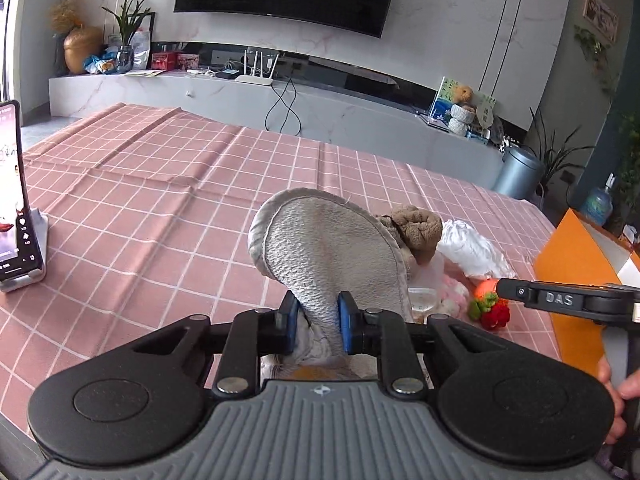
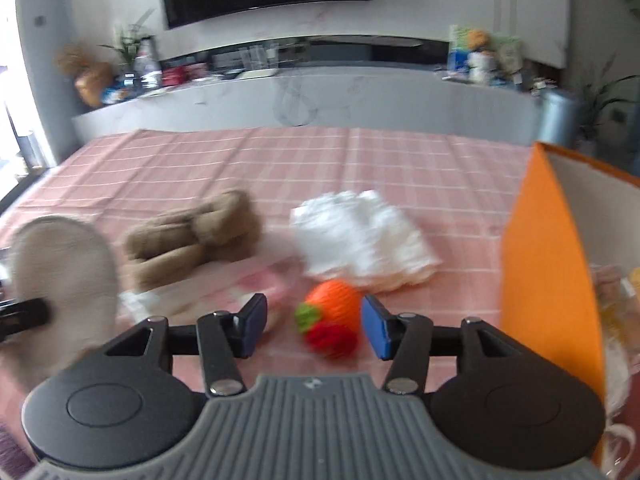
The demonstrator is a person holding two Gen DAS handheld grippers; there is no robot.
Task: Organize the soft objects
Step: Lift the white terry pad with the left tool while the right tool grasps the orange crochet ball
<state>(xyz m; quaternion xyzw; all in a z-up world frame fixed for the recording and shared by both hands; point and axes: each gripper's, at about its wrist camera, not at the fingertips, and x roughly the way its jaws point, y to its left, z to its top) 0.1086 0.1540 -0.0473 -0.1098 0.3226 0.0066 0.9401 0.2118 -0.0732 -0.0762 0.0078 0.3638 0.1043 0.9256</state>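
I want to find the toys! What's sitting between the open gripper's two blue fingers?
In the right wrist view, a knitted orange and red toy lies on the pink tablecloth between the right gripper fingers, untouched.

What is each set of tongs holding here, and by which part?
Left tongs pinch the grey slipper at one end of its sole. Right tongs are open, holding nothing.

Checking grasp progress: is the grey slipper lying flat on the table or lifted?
Lifted. The left gripper is shut on the grey slipper, which stands on end, sole facing the camera, above the pink checked tablecloth.
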